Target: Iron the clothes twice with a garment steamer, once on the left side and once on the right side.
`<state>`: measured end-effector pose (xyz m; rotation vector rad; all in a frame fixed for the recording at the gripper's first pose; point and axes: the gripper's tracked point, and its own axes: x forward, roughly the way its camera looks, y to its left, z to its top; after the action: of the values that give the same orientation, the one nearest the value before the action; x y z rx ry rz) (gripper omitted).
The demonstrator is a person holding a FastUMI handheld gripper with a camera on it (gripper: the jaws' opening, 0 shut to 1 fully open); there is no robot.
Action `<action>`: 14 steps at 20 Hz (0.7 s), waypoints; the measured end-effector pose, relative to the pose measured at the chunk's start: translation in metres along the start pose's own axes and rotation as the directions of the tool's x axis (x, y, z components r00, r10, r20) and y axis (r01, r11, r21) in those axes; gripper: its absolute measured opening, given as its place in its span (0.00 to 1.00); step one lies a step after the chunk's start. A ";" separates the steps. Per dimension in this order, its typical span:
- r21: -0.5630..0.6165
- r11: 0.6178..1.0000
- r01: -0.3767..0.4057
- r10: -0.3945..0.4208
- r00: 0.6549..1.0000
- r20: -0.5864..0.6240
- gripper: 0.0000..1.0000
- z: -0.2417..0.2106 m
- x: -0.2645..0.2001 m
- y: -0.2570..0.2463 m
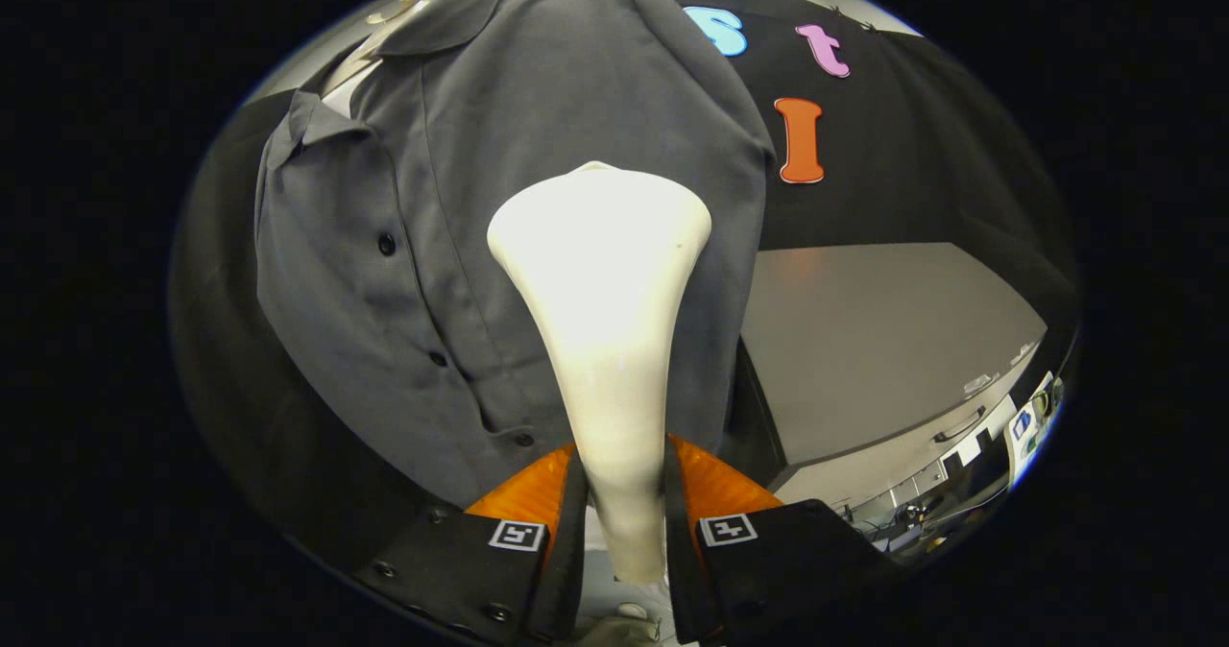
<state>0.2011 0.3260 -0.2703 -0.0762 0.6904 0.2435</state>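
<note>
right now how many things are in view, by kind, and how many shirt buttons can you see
grey shirt on a hanger: 1
shirt buttons visible: 3
white steamer head, clamped between the fingers of the gripper and held at the shirt: 1
grey table beyond: 1
total: 6 (the hanger left out)

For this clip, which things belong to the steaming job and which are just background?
Job:
- steamer, clamped between the gripper fingers, its head against the shirt
- grey shirt, on a hanger

Background:
- grey table beyond the shirt
- clutter past the table's far end
</note>
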 end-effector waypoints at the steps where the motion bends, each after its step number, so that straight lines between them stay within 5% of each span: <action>1: 0.000 1.000 0.002 -0.002 1.000 -0.014 0.45 -0.007 0.003 -0.002; 14: 0.005 0.999 0.051 -0.050 0.984 -0.171 0.45 -0.085 0.027 -0.004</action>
<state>0.1695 0.3146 -0.3535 -0.1060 0.8590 0.1860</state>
